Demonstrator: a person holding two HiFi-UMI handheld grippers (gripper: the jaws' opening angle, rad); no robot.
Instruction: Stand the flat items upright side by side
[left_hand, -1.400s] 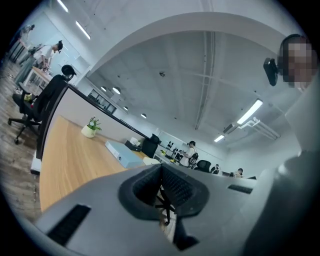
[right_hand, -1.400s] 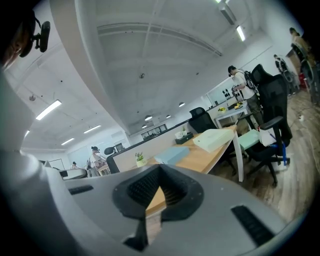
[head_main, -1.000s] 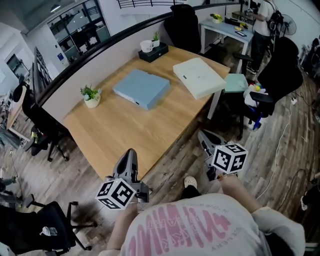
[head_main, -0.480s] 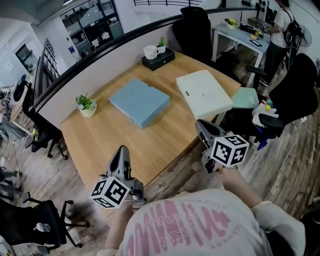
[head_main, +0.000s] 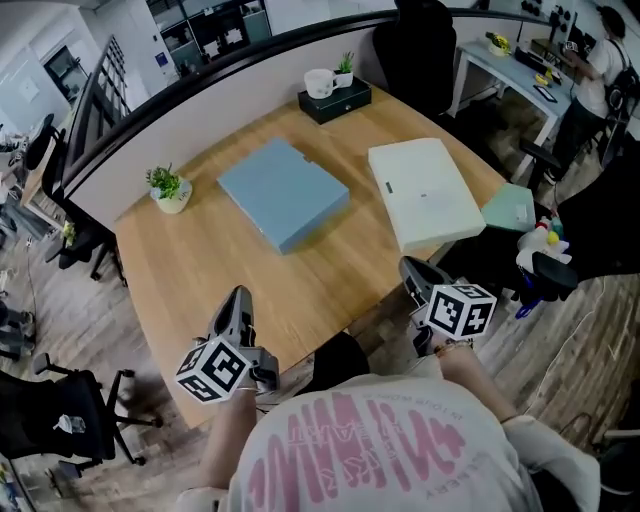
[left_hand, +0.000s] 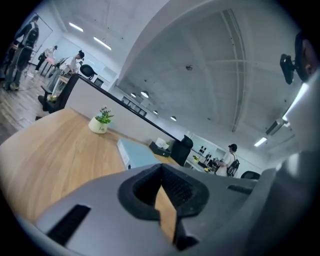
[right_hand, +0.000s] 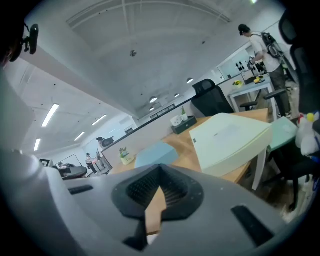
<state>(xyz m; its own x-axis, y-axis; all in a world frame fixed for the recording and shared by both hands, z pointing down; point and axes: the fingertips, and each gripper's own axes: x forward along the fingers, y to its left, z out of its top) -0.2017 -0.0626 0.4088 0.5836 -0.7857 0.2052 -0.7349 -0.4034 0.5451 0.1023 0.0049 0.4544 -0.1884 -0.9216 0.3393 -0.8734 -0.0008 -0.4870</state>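
Two flat binders lie on the wooden desk (head_main: 230, 270): a blue one (head_main: 283, 192) near the middle and a cream one (head_main: 423, 193) at the right, hanging slightly over the edge. My left gripper (head_main: 238, 298) hovers over the desk's near left corner, shut and empty. My right gripper (head_main: 412, 270) is off the desk's near right edge, also shut with nothing in it. In the left gripper view the blue binder (left_hand: 136, 152) lies ahead; in the right gripper view the cream binder (right_hand: 227, 140) is close and the blue binder (right_hand: 155, 152) farther left.
A small potted plant (head_main: 167, 189) stands at the desk's far left. A black box (head_main: 335, 100) with a white mug (head_main: 319, 83) and a little plant sits at the far edge by the partition. Office chairs (head_main: 552, 260) stand right, where a green stool (head_main: 510, 208) is too.
The view has shifted closer over the desk. My left gripper has come up over the near corner of the desk; the right one has stayed near the right edge. The binders have not moved.
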